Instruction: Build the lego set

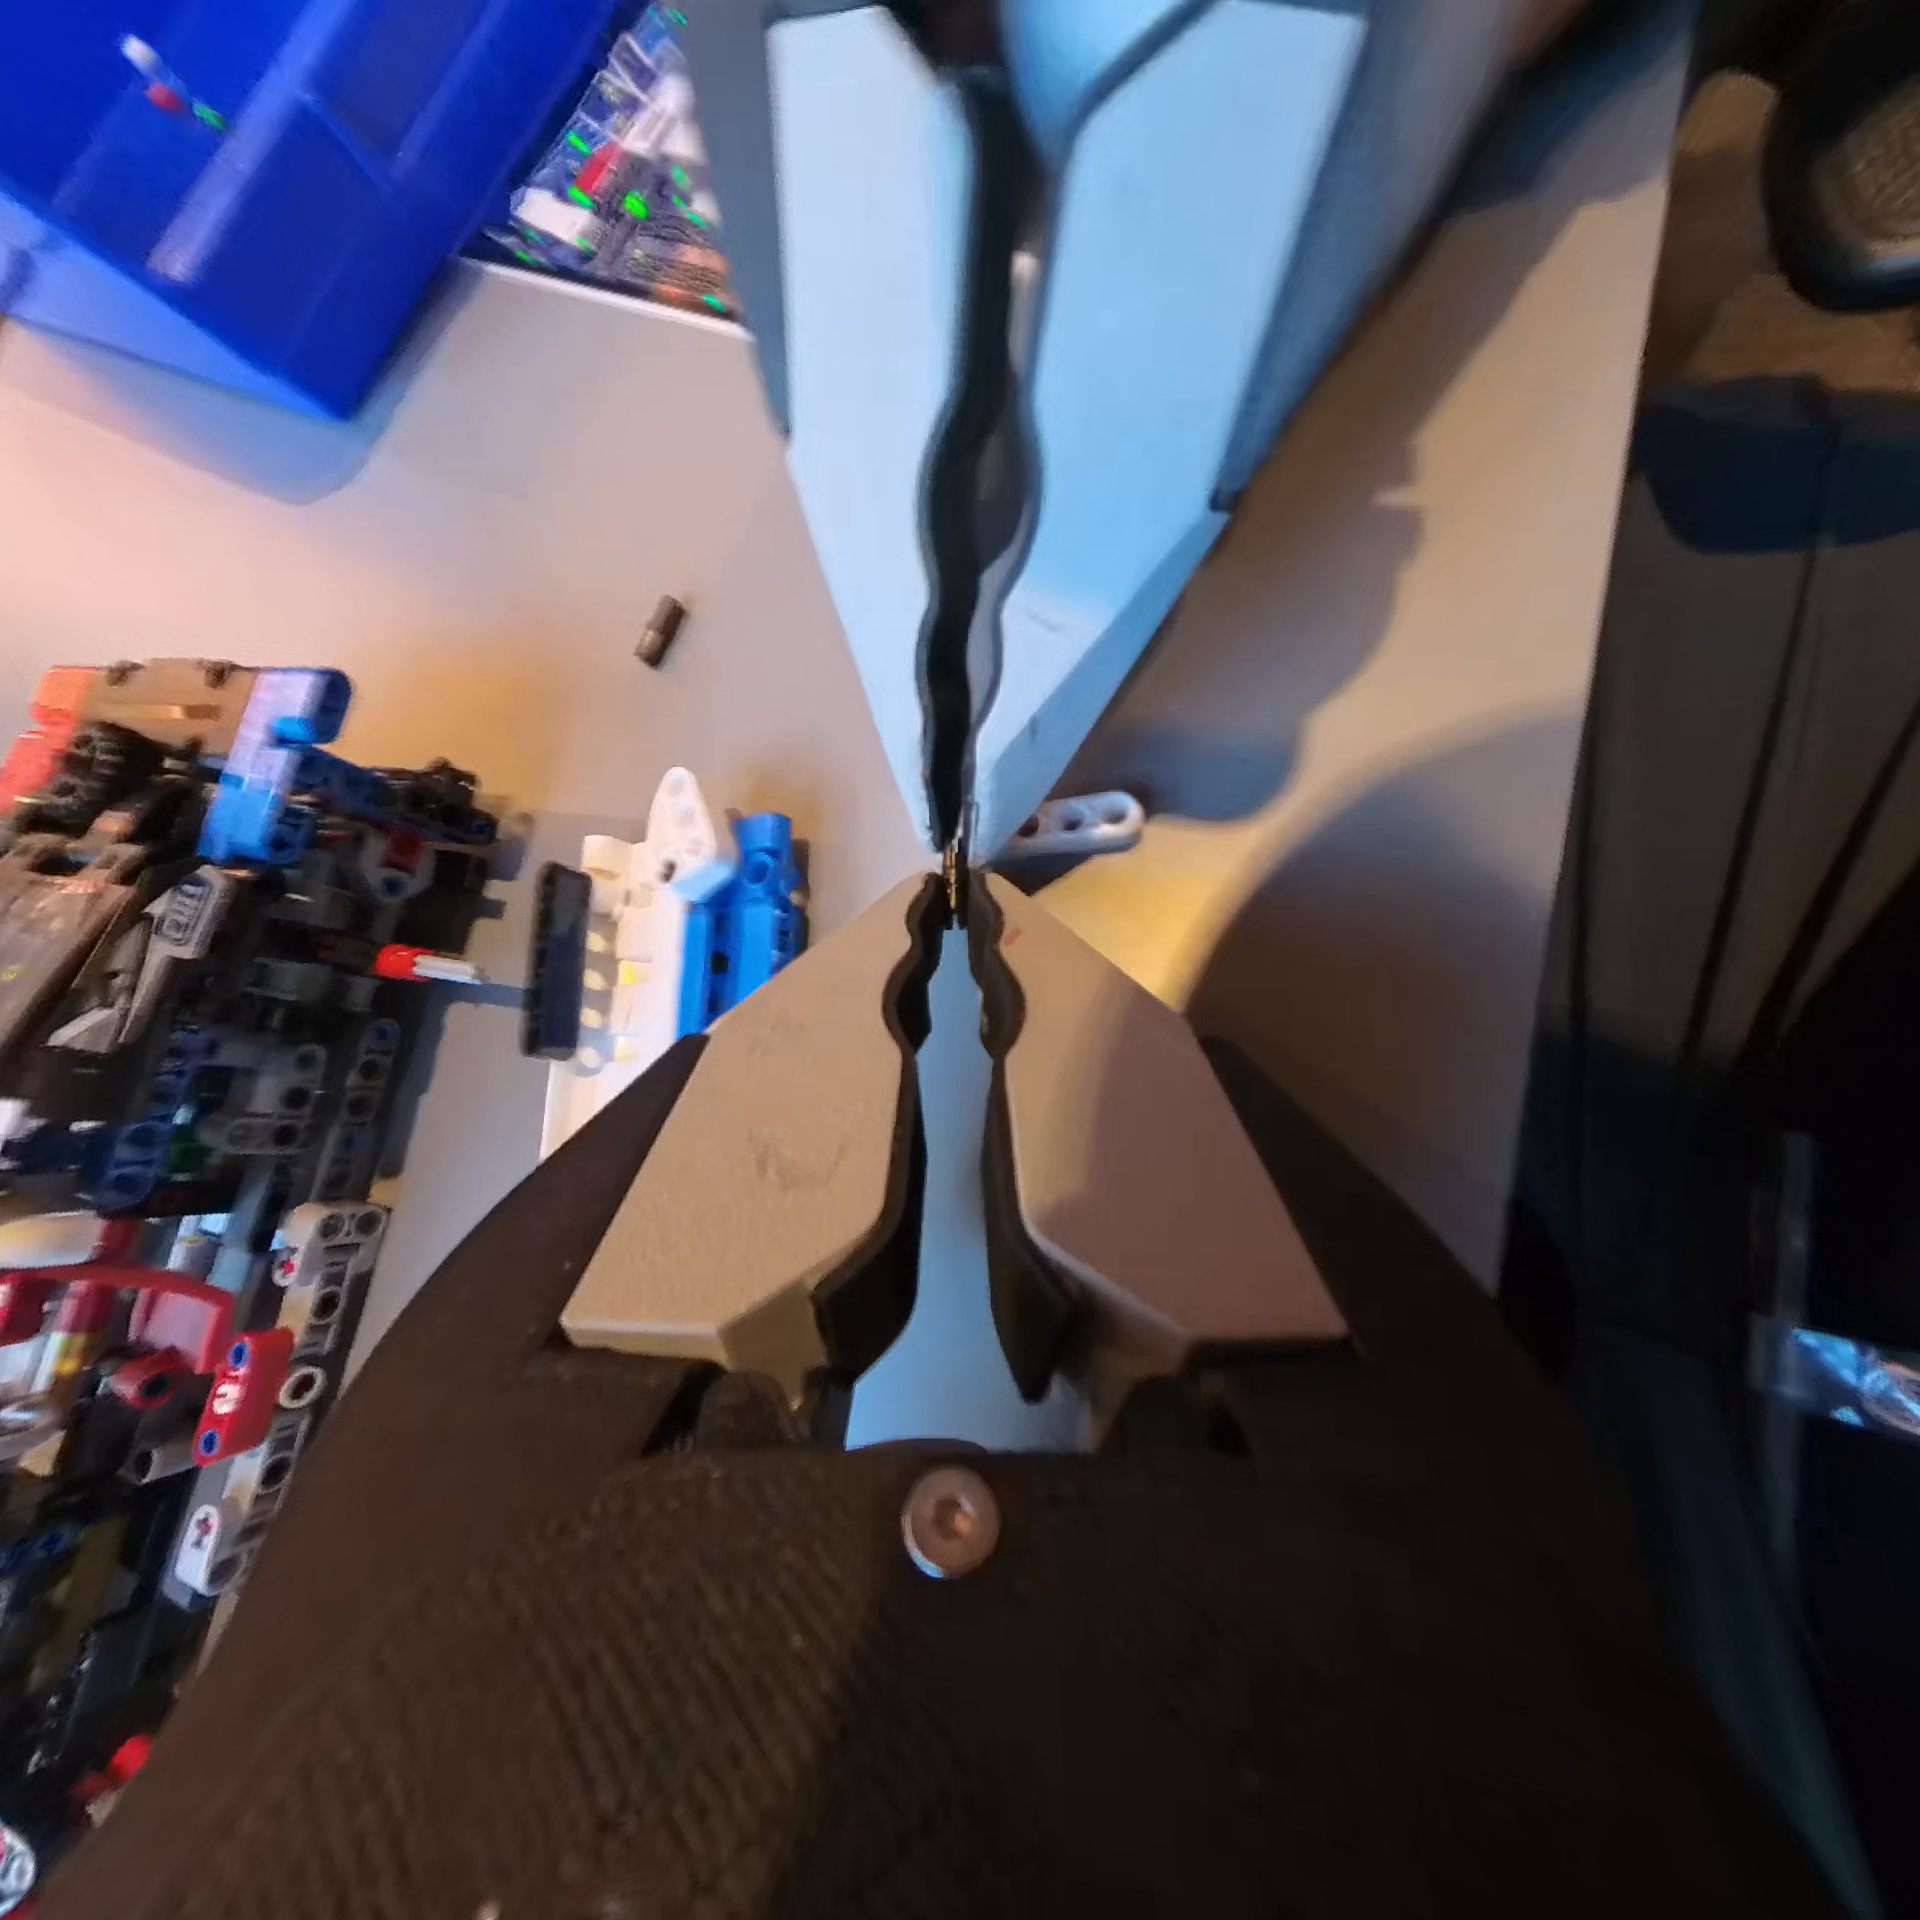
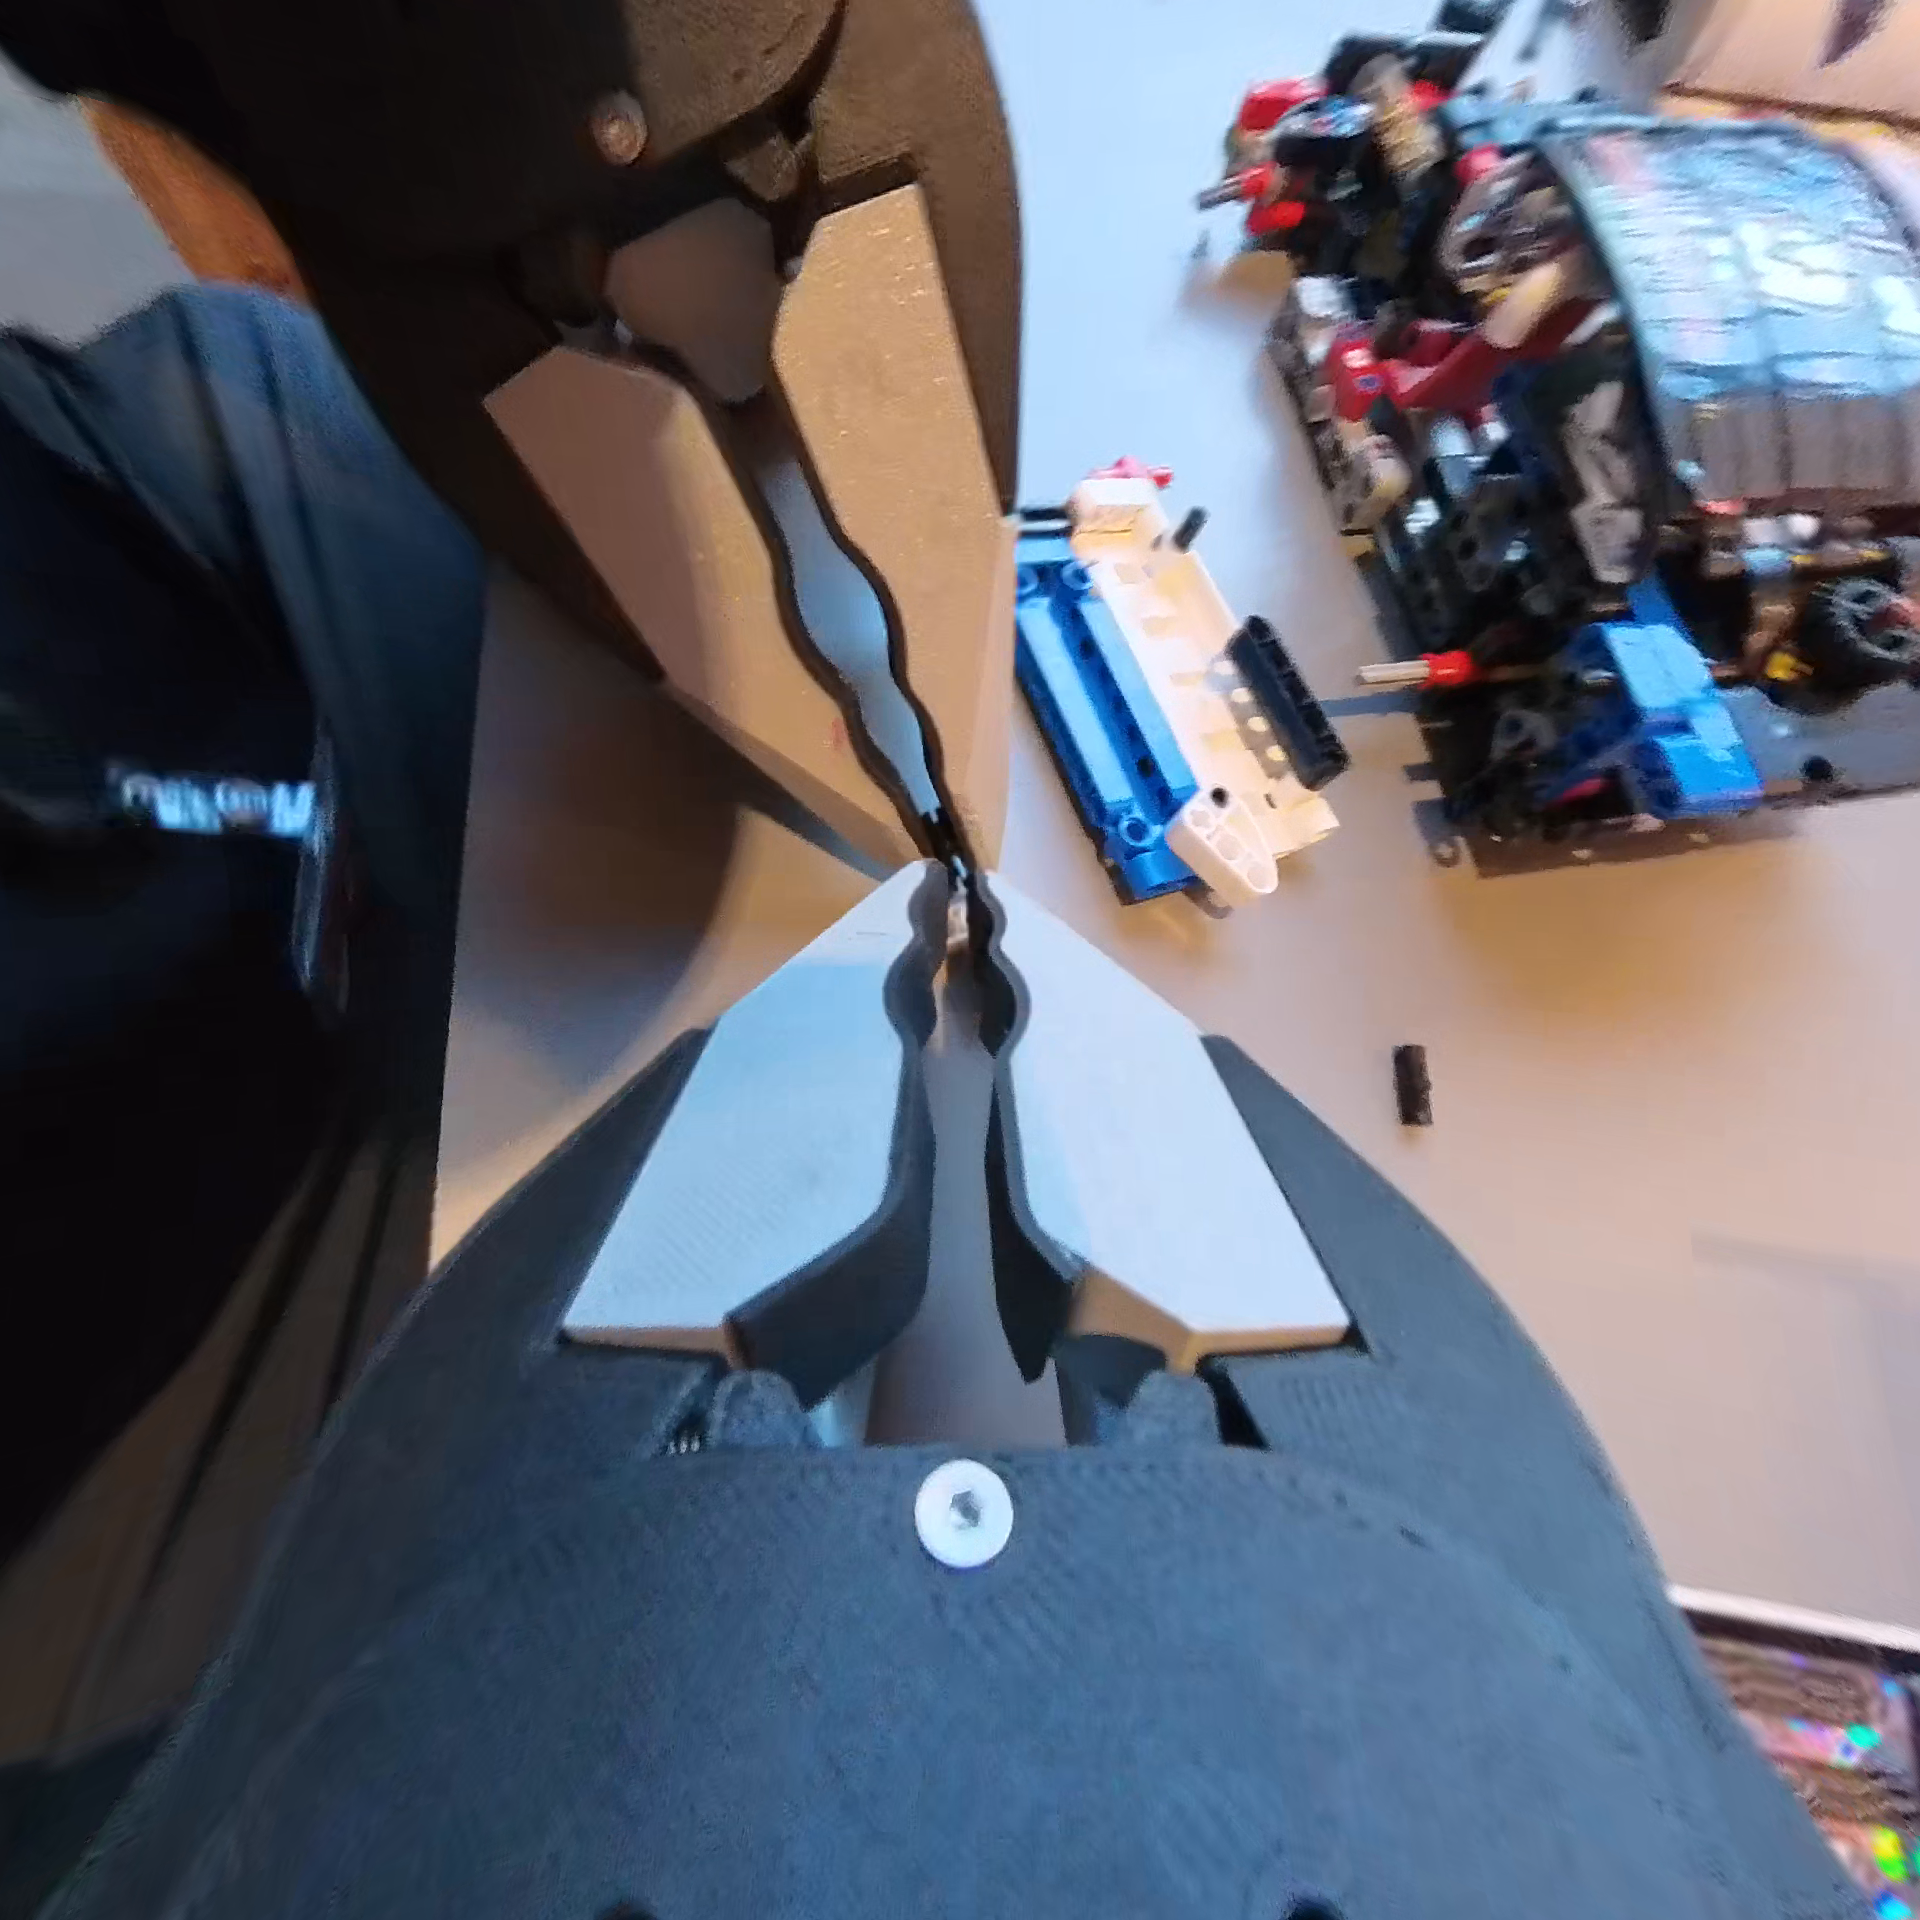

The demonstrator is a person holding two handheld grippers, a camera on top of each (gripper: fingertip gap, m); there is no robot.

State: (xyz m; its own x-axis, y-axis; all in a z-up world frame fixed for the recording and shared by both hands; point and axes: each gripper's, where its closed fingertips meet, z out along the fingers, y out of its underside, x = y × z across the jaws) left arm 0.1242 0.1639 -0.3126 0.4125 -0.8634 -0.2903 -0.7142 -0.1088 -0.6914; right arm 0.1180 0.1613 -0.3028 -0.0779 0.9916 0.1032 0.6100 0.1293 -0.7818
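Your table (image 1: 520, 499) carries the big half-built car model (image 1: 208, 987) at its far side from the grippers, with a blue bin (image 1: 260, 187) beyond it in the left wrist view. Beside the car lies the smaller blue-and-white block assembly (image 2: 1153, 717), a black beam (image 2: 1288, 701) across it. Above the table edge, your left gripper (image 1: 954, 894) and right gripper (image 2: 951, 904) meet tip to tip, both pressed together on one tiny dark pin (image 1: 952, 871) pinched between them. A loose black peg (image 2: 1410, 1084) lies alone on the table, well apart from the models.
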